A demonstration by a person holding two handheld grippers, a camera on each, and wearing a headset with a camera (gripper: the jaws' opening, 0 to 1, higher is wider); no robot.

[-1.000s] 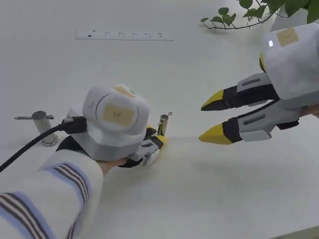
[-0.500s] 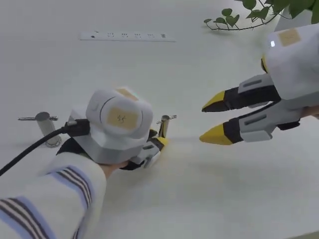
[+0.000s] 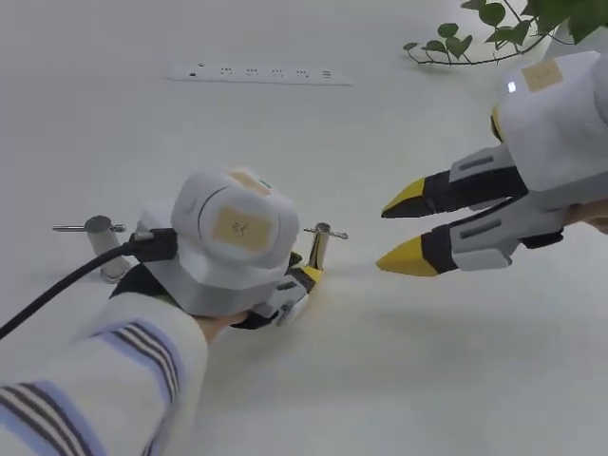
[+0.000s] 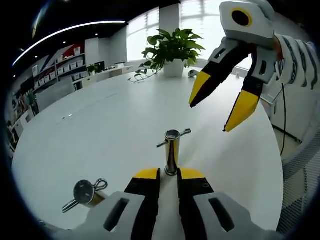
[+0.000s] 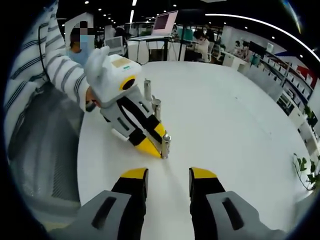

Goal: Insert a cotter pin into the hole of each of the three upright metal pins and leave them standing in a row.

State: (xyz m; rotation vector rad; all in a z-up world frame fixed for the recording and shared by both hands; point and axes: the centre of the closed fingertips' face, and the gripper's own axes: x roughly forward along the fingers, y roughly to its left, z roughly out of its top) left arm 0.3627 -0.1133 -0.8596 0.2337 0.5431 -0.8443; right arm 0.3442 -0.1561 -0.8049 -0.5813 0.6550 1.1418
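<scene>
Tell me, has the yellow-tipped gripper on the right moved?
Yes, slightly: measured against the power strip, the right gripper has edged left, toward the nearest upright pin.

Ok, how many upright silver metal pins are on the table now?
3, in a row: one silver metal pin between the left hand-held gripper's tips, a second pin just behind, a third pin farthest back. All show in the right gripper view.

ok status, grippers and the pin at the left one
left gripper shut on base of silver upright metal pin, wire cotter pin through its hole. right gripper open, empty, held apart. nothing between them.
</scene>
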